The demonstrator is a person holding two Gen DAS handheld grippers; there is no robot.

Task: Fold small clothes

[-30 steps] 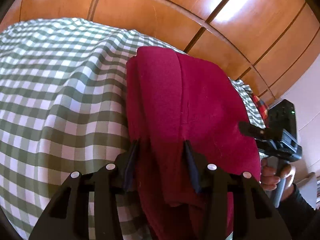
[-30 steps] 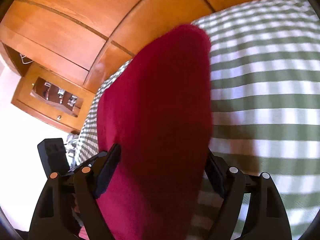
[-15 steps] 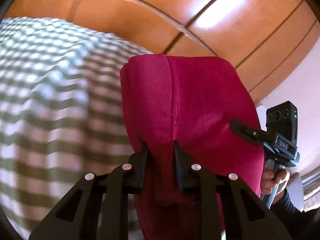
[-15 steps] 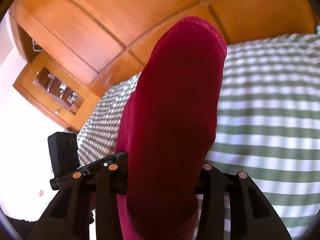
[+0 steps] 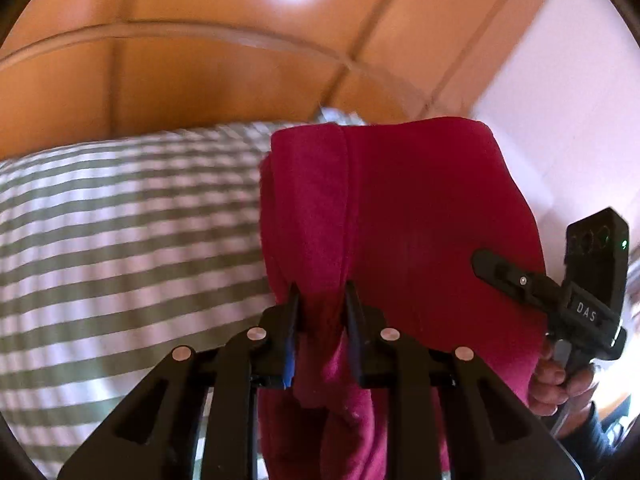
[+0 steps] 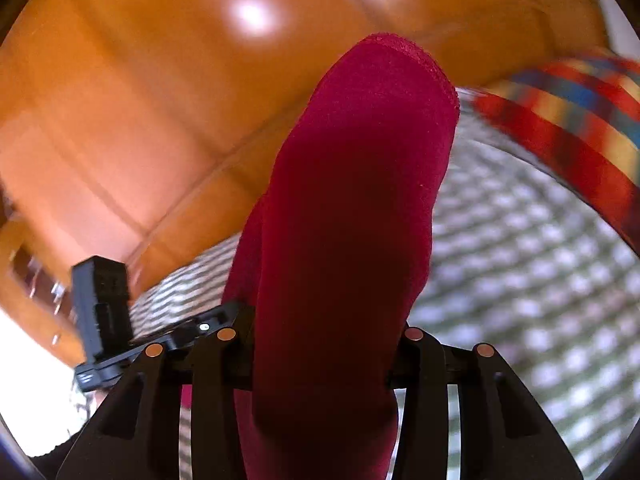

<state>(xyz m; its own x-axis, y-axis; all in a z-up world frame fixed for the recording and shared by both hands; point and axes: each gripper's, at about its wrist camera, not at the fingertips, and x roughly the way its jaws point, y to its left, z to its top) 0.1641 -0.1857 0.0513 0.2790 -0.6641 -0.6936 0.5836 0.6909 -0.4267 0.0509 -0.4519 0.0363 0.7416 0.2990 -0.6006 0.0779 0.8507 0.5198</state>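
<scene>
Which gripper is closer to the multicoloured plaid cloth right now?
Right. The right gripper, clamped on the red garment, has the plaid cloth off to its right; the left gripper, jaws closing on that garment, sits on the far side.

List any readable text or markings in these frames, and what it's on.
"DAS": white letters on the black body of the right tongs, seen from the left wrist view.
No other text is visible; the red garment and checked cloth carry none.
</scene>
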